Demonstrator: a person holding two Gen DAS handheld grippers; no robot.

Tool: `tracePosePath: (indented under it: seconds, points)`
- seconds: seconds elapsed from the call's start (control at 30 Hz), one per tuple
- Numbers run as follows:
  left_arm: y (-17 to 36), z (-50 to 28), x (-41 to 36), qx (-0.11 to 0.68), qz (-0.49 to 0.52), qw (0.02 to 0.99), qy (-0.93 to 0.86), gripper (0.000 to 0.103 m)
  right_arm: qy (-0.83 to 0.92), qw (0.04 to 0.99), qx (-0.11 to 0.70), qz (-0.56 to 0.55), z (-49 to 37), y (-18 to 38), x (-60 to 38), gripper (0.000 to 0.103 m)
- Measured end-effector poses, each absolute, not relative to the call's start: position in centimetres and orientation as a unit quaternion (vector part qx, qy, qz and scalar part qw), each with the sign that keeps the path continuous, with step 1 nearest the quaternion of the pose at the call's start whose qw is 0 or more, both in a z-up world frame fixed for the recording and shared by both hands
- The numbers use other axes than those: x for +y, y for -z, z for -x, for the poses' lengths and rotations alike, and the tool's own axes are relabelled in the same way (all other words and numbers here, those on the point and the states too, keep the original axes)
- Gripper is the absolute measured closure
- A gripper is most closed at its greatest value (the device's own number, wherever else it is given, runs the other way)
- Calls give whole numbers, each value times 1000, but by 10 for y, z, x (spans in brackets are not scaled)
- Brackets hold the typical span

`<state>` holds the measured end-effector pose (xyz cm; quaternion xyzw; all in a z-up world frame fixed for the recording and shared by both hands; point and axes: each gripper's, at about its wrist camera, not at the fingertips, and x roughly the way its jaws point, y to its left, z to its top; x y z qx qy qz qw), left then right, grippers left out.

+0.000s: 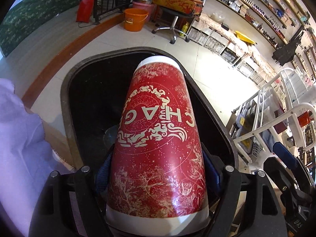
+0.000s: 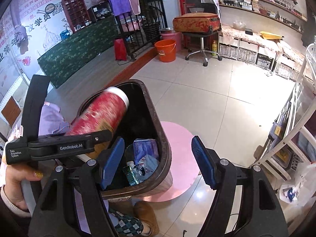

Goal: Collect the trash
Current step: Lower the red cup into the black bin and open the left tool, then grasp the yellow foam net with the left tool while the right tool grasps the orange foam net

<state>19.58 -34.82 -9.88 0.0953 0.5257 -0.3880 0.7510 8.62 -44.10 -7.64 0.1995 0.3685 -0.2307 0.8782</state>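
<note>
Thing in hand: a tall red paper cup [image 1: 158, 138] with white bands at both ends and pale printed letters; it was tilted with its far end over the open mouth of the dark bin [image 1: 67, 90].
Left tongs: the left tongs [image 1: 158, 177] were clamped on the red paper cup at its wider end, one blue pad [image 1: 212, 169] on each side of the wall.
Right tongs: the right tongs [image 2: 158, 162] stood apart with nothing between the blue pads; they hung above the near rim of the bin, to the side of the cup.
Place of the cup: above the bin, near its left rim as the right camera showed it, not yet inside, I think.
Bin content: a small plastic bottle [image 2: 130, 172], a blue packet [image 2: 145, 145] and crumpled wrappers lay at the bottom.
Bin place: it stood on the tiled floor [image 2: 217, 102], just beside a round pink mat [image 2: 181, 158].
How it will handle: I judged the cup light and thin; the wall is probably soft and gives way under strong pressure, and the glossy print looked a little slippery.
Where to hold: near the stiff rim or the base, on two opposite sides, seemed the safest.
Stage: the drop into the bin appeared to be the step in hand; only a release seemed missing.
</note>
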Motion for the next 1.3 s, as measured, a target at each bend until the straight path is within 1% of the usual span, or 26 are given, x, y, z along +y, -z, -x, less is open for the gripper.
tracePosePath:
  seconds: [0.1, 0.17, 0.3, 0.47, 0.67, 0.77, 1.03, 1.2, 1.3]
  points:
    - [96, -193, -348, 521, -99, 752, 392, 24, 236, 878, 366, -201, -85, 74, -442, 32]
    - [92, -190, -345, 511, -102, 757, 394, 16, 239, 878, 362, -202, -84, 72, -443, 32]
    - [81, -181, -332, 490, -97, 769, 398, 13, 239, 880, 356, -204, -85, 70, -441, 29]
    - [68, -165, -307, 465, -94, 788, 393, 8, 222, 883, 360, -203, -92, 73, -432, 29]
    - [53, -153, -251, 428, -90, 826, 356, 6, 183, 891, 366, -196, -109, 72, -411, 29]
    - [48, -148, -215, 411, -71, 850, 323, 6, 150, 896, 372, -190, -122, 73, -391, 29]
    - [48, -146, -113, 409, -37, 889, 201, 6, 37, 904, 396, -157, -167, 76, -310, 29]
    - [49, -168, -43, 423, -28, 899, 110, 6, -23, 906, 404, -126, -187, 74, -252, 29]
    - [49, -183, -16, 426, -31, 901, 78, 6, -46, 905, 408, -110, -193, 73, -225, 29]
